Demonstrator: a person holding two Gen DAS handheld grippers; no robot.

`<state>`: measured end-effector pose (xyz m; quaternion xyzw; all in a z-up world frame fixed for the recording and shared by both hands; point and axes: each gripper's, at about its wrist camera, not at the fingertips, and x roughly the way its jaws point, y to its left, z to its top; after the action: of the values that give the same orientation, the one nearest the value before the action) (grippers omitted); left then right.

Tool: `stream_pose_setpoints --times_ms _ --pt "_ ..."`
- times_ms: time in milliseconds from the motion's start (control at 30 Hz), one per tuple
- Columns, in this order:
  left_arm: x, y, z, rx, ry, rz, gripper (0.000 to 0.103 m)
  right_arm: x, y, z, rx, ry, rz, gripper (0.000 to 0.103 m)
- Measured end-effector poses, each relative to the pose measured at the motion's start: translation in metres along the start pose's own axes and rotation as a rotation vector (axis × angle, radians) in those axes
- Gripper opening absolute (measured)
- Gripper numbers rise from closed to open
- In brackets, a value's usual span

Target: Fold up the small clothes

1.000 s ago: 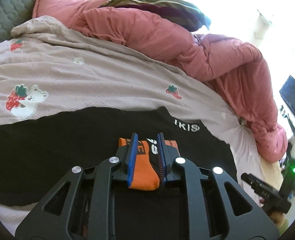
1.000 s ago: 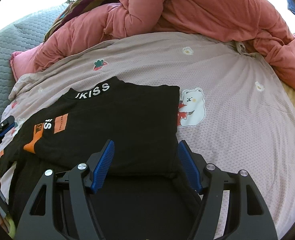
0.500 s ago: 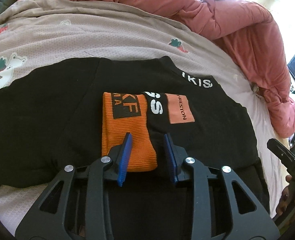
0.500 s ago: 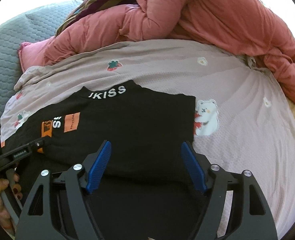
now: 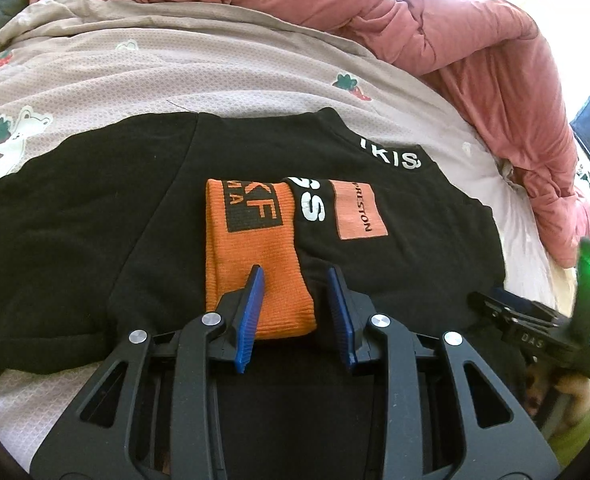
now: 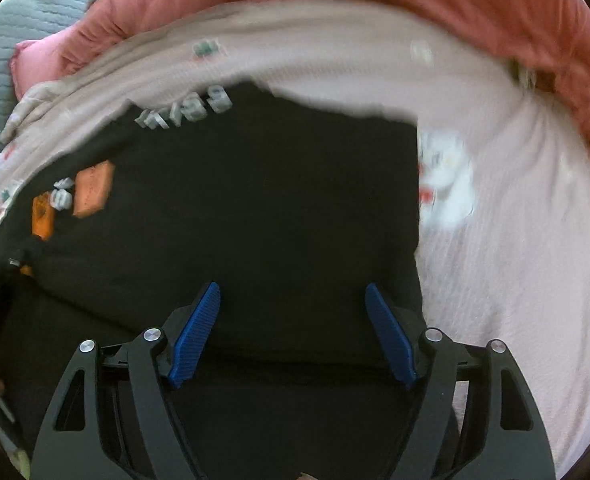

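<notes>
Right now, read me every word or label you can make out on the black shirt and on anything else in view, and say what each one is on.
"IKIS": white letters on the black shirt's collar, cut off at the fold.
"PRISTON": black letters on the pale orange patch; first letters unsure.
"KF": part of a word on the orange cuff; the line beside it is unreadable.
"SS": white letters beside the patch.
"DAS": on the right gripper.
Right wrist view: too blurred to read.

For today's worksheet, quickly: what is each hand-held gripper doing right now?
Left hand-held gripper: open over the orange sleeve cuff, holding nothing.
Right hand-held gripper: open, empty.
</notes>
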<state>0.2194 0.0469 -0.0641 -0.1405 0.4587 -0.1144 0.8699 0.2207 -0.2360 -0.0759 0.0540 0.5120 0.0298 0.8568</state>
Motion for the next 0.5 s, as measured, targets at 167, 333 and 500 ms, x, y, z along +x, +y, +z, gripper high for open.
stream_pose_setpoints --times_ms 167,333,500 --pt "-0.005 0.001 -0.002 0.007 -0.003 0.001 0.025 -0.008 0.007 -0.003 -0.021 -0.009 -0.027 0.075" --pt "-0.011 -0.001 -0.005 0.021 -0.009 0.014 0.033 -0.023 0.004 -0.010 -0.012 -0.029 -0.007 0.075" --pt "-0.018 -0.002 -0.007 0.034 -0.018 0.029 0.046 -0.040 0.000 -0.016 -0.001 -0.055 0.017 0.092"
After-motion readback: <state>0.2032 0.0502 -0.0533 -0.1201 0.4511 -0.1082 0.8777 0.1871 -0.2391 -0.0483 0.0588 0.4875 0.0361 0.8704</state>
